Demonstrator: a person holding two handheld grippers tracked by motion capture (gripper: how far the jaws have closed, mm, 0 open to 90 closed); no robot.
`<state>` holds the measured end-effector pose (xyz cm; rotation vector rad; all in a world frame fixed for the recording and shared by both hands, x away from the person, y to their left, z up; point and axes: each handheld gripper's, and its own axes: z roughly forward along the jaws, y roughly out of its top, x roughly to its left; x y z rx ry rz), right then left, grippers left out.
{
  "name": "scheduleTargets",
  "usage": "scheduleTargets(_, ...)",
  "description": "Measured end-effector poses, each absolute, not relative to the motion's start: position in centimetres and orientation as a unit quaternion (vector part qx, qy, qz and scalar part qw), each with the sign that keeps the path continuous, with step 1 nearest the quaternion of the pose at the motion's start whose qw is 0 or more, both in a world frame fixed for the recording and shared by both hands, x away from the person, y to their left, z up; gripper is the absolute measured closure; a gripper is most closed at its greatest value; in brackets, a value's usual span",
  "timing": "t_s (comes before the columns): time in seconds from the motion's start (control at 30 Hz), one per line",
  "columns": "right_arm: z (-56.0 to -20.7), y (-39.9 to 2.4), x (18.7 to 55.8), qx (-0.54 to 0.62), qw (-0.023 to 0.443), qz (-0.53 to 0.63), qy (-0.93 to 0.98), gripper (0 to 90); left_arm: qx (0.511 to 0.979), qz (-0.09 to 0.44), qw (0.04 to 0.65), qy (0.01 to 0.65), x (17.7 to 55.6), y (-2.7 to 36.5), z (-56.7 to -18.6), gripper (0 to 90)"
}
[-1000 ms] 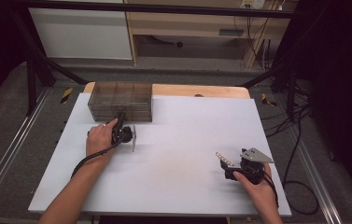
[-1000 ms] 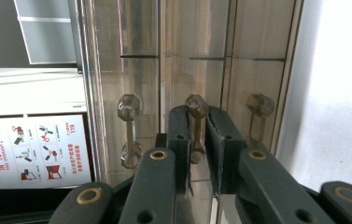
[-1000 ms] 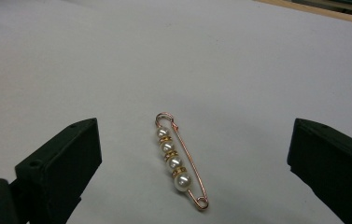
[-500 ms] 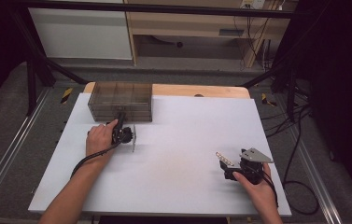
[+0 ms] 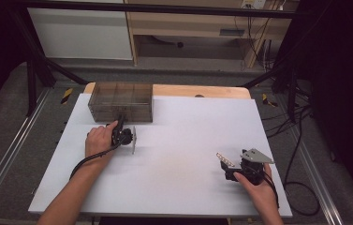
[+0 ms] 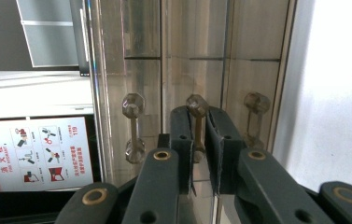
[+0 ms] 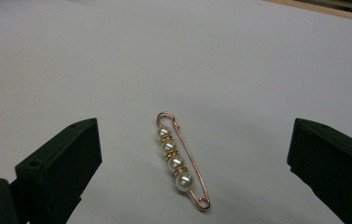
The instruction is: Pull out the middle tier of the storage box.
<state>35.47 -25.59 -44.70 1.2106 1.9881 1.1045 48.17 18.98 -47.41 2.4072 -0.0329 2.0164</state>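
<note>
Here the work looks like opening a drawer of the smoky transparent acrylic drawer box [image 5: 120, 101] at the far left of the white table top [image 5: 183, 154], so that the gold safety-pin brooch strung with four white pearls [image 7: 179, 161] can go inside. The left gripper [image 6: 199, 154], held by the left hand [image 5: 100, 139] just in front of the box, has its jaws drawn narrow around the middle one of three clear faceted bar handles [image 6: 196, 123], and the pads seem to press on the bar's stem. The right gripper [image 7: 192, 154], held low by the right hand [image 5: 256, 187] at the near right of the table, has its jaws spread wide, and the brooch lies flat on the table between them, touching neither. To do this step well, I judge the pull should run straight back along the drawer's own line, toward the near edge, slow and level, since a sideways tug on a slim handle could twist the drawer in its slot or drag the light box across the smooth surface. The grip should sit square on the stem, not on the faceted knob [image 6: 197, 105], where the pads could slide off. The brooch can wait where it lies, well apart from the box.
</note>
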Motion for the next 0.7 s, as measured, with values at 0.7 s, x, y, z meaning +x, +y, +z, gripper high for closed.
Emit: scheduleTargets(0.7,-44.5,-25.5,35.3,0.45,0.282,0.416,0.739,3.3,0.767,0.641,0.001,-0.011,45.9,18.9,-47.5,81.7)
